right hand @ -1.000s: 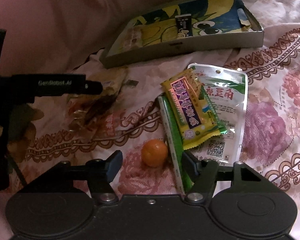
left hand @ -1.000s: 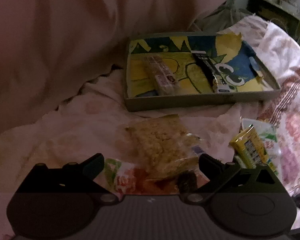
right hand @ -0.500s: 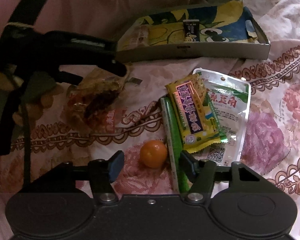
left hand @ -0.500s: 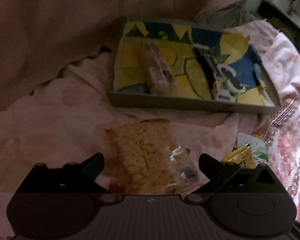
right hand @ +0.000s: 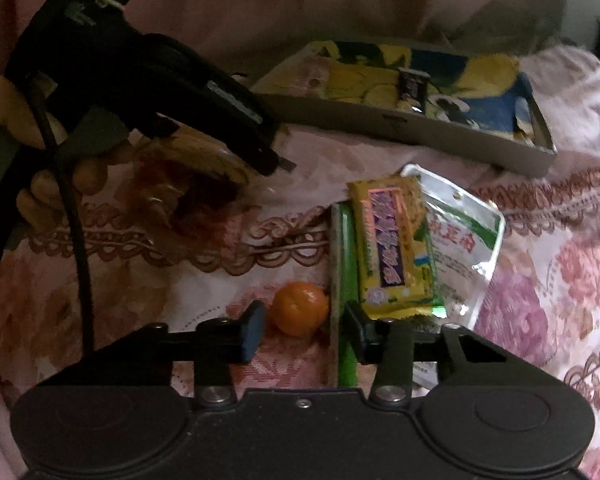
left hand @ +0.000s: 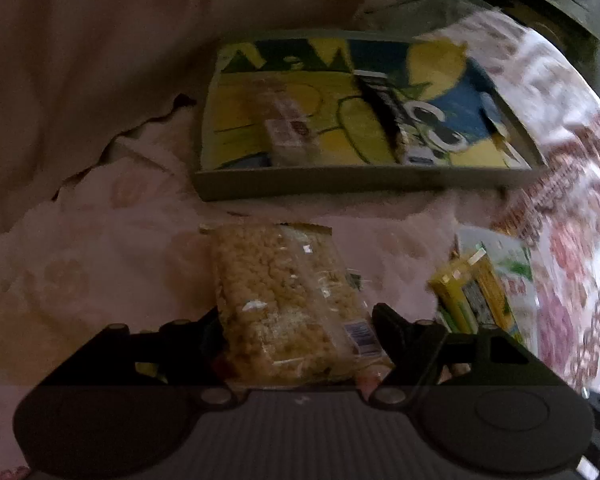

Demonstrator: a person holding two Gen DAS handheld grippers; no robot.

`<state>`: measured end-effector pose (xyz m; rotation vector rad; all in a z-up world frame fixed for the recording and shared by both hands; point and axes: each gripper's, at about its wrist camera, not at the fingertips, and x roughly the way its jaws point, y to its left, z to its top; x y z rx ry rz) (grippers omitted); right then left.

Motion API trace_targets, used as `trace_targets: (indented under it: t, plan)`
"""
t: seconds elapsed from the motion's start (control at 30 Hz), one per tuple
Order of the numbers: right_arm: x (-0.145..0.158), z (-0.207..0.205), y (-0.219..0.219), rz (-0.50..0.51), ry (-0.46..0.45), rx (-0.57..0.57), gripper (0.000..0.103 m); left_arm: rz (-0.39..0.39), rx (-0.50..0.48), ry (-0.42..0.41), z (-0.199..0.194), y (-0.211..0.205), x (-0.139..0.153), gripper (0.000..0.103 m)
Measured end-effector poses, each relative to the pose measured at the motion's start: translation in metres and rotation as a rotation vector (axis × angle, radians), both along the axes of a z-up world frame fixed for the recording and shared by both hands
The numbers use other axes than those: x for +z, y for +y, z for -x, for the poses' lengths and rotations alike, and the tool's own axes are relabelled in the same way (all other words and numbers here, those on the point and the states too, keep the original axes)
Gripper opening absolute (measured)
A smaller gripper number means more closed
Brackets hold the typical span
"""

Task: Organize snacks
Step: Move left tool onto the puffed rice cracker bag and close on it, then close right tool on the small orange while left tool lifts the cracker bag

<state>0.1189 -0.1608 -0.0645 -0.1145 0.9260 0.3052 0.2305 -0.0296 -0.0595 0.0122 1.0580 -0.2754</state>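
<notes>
A pink floral bedspread (right hand: 540, 320) fills both views. At twelve o'clock on it lies a shallow grey cardboard tray with a yellow-and-blue cartoon print on its floor (left hand: 360, 180); inside rest a clear-wrapped pale snack bar (left hand: 288, 132) at its left and a long dark snack packet (left hand: 388, 116) toward its middle.

In the left wrist view, a clear plastic bag of pale crispy rice cake (left hand: 284, 304) sits at six o'clock from the tray, between the fingers of the left gripper (left hand: 296, 324). Its jaws are closing around the bag; whether the pads already press it cannot be told.

In the right wrist view, a white-and-green foil pouch (right hand: 464, 248) lies at three o'clock, with a yellow wrapper with purple lettering (right hand: 392, 244) overlapping it and a long green packet (right hand: 344, 264) under its left edge. A small orange mandarin (right hand: 298, 308) sits at six o'clock, between the fingers of the right gripper (right hand: 304, 330), whose jaws are closing without touching it. A hand (right hand: 60, 168) at nine o'clock holds the other gripper.
</notes>
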Motion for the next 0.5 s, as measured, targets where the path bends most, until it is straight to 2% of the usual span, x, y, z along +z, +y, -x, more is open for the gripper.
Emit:
trace_targets:
  t: [0.13, 0.27, 0.5]
  plan:
    - [-0.003, 0.005, 0.01, 0.049, -0.023, 0.067, 0.043, -0.054, -0.064, -0.039, 0.02, -0.006, 0.007, 0.077]
    - [-0.007, 0.006, 0.013, 0.07, -0.033, 0.092, 0.046, -0.039, -0.093, -0.03, 0.033, -0.008, 0.011, 0.077]
    - [-0.014, 0.001, 0.009, 0.063, -0.03, 0.072, 0.044, -0.034, -0.1, -0.029, 0.047, -0.009, 0.016, 0.077]
